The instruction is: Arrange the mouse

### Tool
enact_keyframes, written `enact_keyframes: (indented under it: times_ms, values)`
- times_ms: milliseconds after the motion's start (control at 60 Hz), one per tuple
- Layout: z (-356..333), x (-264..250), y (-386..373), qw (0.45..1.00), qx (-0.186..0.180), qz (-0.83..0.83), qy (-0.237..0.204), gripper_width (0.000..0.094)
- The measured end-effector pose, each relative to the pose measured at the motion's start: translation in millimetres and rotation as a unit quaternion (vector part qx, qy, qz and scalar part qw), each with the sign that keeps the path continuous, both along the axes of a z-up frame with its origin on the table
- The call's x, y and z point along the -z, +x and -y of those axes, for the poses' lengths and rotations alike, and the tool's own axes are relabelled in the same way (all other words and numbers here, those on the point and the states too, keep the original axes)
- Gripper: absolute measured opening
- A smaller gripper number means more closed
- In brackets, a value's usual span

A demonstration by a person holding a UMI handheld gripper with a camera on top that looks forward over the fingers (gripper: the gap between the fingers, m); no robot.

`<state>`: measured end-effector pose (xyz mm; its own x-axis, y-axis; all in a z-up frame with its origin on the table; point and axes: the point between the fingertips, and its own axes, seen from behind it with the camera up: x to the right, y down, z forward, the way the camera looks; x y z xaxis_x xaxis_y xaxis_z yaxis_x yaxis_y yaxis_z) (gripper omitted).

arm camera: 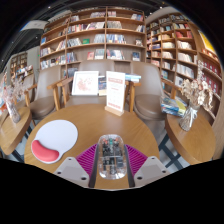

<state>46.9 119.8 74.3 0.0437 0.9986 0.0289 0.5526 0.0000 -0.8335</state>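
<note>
A clear, see-through mouse (111,156) with its circuit board showing sits between my gripper's (111,160) two fingers, whose magenta pads (86,156) press on its two sides. It is held above the round wooden table (100,122). A white oval mouse mat (55,135) with a red wrist rest (44,151) lies on the table, ahead and to the left of the fingers.
An upright card stand (116,93) and a booklet (86,83) stand at the table's far side. Wooden chairs (63,92) ring the table. A vase with flowers (190,112) stands on a table to the right. Bookshelves (100,35) fill the back.
</note>
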Motion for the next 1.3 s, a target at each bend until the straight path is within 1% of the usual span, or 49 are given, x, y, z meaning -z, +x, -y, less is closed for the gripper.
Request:
enact_keyframes:
  times_ms: [83, 133, 233, 367, 467, 567, 633, 733, 817, 883, 900, 967, 983, 1000, 1033, 1133, 1233, 1300]
  values:
    - [37, -37, -14, 0.999, -0.007, -0.026, -0.025, 0.0444]
    - [60, -56, -27, 0.999, -0.014, -0.037, -0.027, 0.0444]
    - [119, -66, -55, 0.998, -0.027, -0.046, -0.029, 0.0443]
    - [203, -38, -83, 0.997, -0.057, -0.023, -0.055, 0.0443]
    - [241, 0, -103, 0.997, -0.057, -0.004, -0.059, 0.0444]
    - [253, 43, -113, 0.998, -0.041, 0.029, -0.036, 0.0442]
    - [258, 65, -113, 0.998, -0.033, 0.048, -0.034, 0.0442]
    - [259, 84, -115, 0.997, -0.024, 0.061, -0.029, 0.046]
    - [259, 85, -118, 0.999, -0.018, 0.044, -0.013, 0.0475]
    - [257, 85, -119, 0.999, -0.022, 0.039, 0.0, 0.0532]
    - [258, 85, -119, 0.999, -0.023, 0.038, 0.001, 0.0568]
    - [256, 80, -114, 0.999, -0.015, 0.038, -0.001, 0.08]
    - [255, 78, -112, 0.999, -0.014, 0.038, -0.004, 0.0842]
    - [255, 75, -110, 0.999, -0.014, 0.037, -0.007, 0.0861]
    - [252, 70, -106, 0.999, -0.007, 0.035, -0.011, 0.0843]
    - [245, 42, -75, 0.999, -0.004, 0.027, -0.021, 0.0845]
    - [240, 3, -24, 0.999, -0.013, 0.007, -0.031, 0.0846]
    - [235, -23, 18, 0.999, -0.019, -0.007, -0.029, 0.0849]
